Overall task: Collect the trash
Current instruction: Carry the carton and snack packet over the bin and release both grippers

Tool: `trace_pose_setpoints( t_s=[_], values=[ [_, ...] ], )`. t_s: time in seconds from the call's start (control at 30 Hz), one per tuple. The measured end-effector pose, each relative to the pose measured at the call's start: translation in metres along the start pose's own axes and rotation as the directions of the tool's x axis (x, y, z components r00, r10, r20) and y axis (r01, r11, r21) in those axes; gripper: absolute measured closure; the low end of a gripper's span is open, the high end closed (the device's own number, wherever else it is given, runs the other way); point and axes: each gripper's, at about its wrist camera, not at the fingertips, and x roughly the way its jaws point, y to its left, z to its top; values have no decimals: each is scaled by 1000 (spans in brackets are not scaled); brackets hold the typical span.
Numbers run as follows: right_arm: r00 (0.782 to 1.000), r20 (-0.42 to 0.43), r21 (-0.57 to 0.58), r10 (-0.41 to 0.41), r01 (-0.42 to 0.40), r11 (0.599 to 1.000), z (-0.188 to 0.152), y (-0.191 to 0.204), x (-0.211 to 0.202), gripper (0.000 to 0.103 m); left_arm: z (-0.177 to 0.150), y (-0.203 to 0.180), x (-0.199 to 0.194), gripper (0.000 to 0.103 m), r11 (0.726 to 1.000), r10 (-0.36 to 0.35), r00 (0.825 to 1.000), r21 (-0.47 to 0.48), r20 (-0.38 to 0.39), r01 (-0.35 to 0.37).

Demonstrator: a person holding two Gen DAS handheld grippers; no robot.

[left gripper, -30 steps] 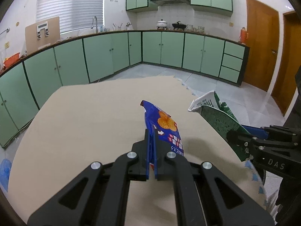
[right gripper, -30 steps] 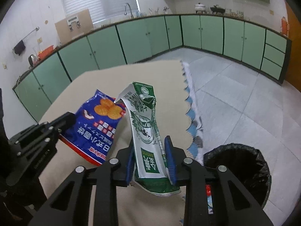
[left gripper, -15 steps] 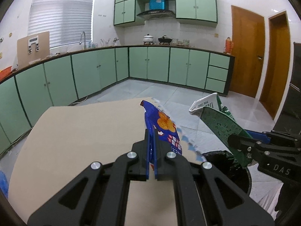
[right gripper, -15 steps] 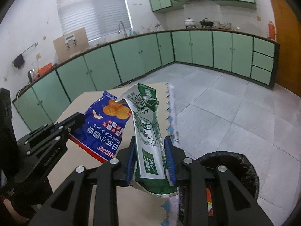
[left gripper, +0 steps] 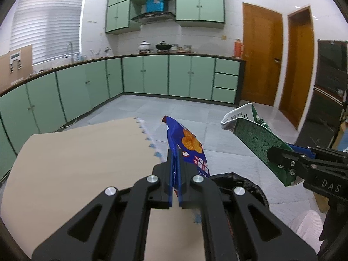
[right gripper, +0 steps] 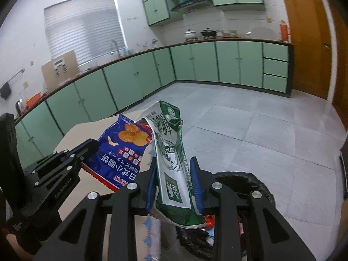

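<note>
My left gripper (left gripper: 175, 163) is shut on a blue snack bag (left gripper: 189, 145) with a biscuit picture, held upright past the table's right edge. The bag also shows in the right wrist view (right gripper: 124, 150), with the left gripper (right gripper: 87, 150) beside it. My right gripper (right gripper: 174, 182) is shut on a crumpled green and white milk carton (right gripper: 171, 152), held above a black-lined trash bin (right gripper: 250, 184). The carton (left gripper: 254, 139) and right gripper (left gripper: 282, 163) show at the right of the left wrist view, with the bin (left gripper: 241, 184) below.
A table with a beige cloth (left gripper: 82, 161) lies to the left, its scalloped blue-trimmed edge next to the bin. Green kitchen cabinets (left gripper: 152, 76) line the far walls. Wooden doors (left gripper: 261, 56) stand at the right. Grey tiled floor (right gripper: 261, 126) spreads beyond the bin.
Both grippers have moved right off the table with their trash, toward and over the bin. Both views tilted upward, showing more floor and wall.
</note>
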Motion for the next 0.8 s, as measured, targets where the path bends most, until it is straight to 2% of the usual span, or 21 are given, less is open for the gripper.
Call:
trace_pose_setpoints(
  t_s=[0.17,0.43,0.63,0.8],
  values=[
    [998,15,32,-55,54,998,-2,-22,-11,74,-3,-30,9,101,998,-51,999,28,-11,51],
    [990,-6,82,-141,141,987,-20,-61,-22,74,-11,-74,34,101,990,-124,991,67,-55,128],
    [983,-29,118,-181,184,976,-29,-84,-20,74,-20,-93,55,100,983,-153,983,89,-98,162],
    [977,-73,139,-200,209,968,-35,-99,-1,74,-21,-97,76,99,981,-153,979,97,-137,167]
  ],
)
